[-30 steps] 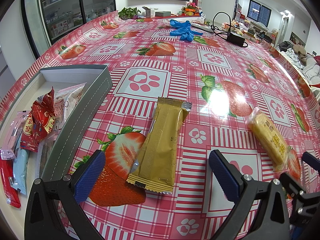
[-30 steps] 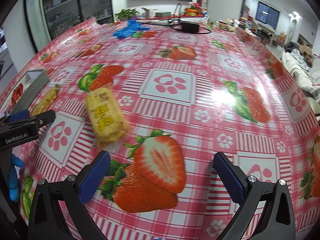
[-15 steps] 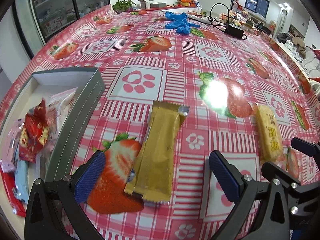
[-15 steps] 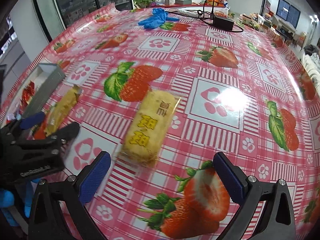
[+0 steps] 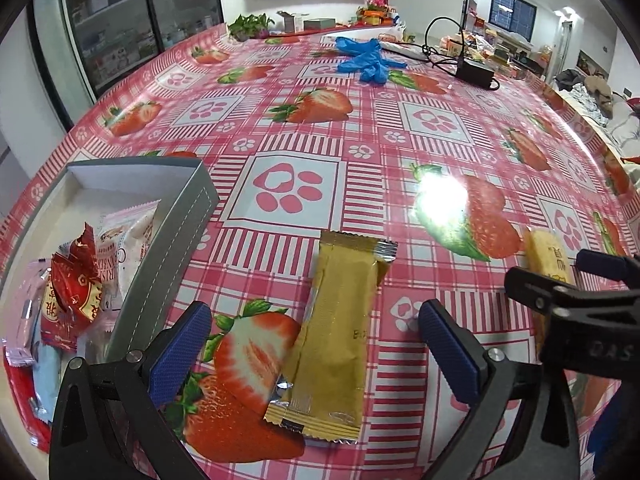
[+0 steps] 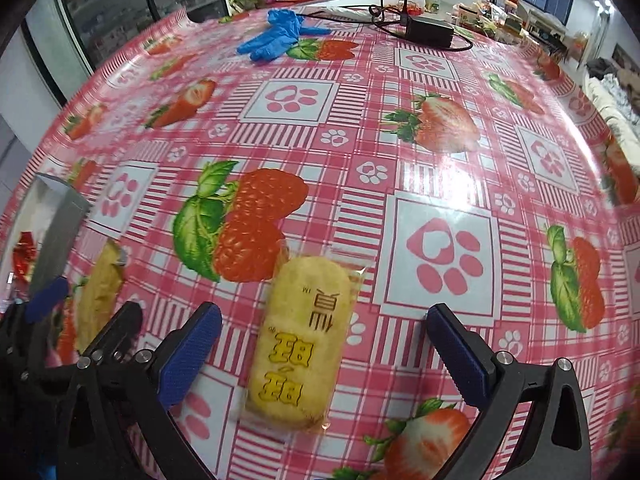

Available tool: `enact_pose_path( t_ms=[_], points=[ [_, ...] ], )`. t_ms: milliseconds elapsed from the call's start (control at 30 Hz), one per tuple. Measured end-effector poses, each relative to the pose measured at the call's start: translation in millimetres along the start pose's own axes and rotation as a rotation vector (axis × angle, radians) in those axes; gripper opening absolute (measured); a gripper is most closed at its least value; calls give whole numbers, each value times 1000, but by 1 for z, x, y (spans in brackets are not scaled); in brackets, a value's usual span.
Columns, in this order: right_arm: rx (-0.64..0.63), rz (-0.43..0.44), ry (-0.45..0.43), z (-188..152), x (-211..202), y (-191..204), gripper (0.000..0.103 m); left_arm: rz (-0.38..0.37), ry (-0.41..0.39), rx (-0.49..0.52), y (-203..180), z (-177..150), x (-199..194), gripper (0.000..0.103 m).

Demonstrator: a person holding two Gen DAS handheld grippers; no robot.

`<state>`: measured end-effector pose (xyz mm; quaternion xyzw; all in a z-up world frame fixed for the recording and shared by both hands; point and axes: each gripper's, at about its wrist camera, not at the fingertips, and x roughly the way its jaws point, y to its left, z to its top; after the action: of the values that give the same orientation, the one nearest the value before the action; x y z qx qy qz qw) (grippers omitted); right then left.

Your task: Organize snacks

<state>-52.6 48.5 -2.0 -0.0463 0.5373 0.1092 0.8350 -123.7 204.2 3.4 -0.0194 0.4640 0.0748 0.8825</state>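
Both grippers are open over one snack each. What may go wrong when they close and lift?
1. The left gripper and right gripper sit very close, so they may collide.
2. The gold packet lies flat and may slip out.
3. The rice cracker may break if squeezed hard.
4. The box wall could snag the packet.

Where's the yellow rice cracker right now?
In the right wrist view, the yellow rice cracker lies flat on the strawberry tablecloth between the open right tongs, just below a printed strawberry.

right gripper: jaws wide apart, lower frame
rice cracker: between them, on tablecloth
box: left edge, contents probably snacks
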Motion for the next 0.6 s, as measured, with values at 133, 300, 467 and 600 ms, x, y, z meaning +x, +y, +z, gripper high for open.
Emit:
enact_pose_path(
  t_ms=[133,300,467,600],
  points=[
    [2,-20,-12,-1,2,0,103,-3,0,3,1,1,0,103],
    [-8,-14,-27,-2,1,-1,103,-8,-9,12,0,0,0,103],
    [-15,-11,-14,0,2,0,103,-28,4,16,-1,3,2,103],
    [-36,-11,-15,1,-3,0,84,-48,49,33,-4,8,4,100]
  ],
)
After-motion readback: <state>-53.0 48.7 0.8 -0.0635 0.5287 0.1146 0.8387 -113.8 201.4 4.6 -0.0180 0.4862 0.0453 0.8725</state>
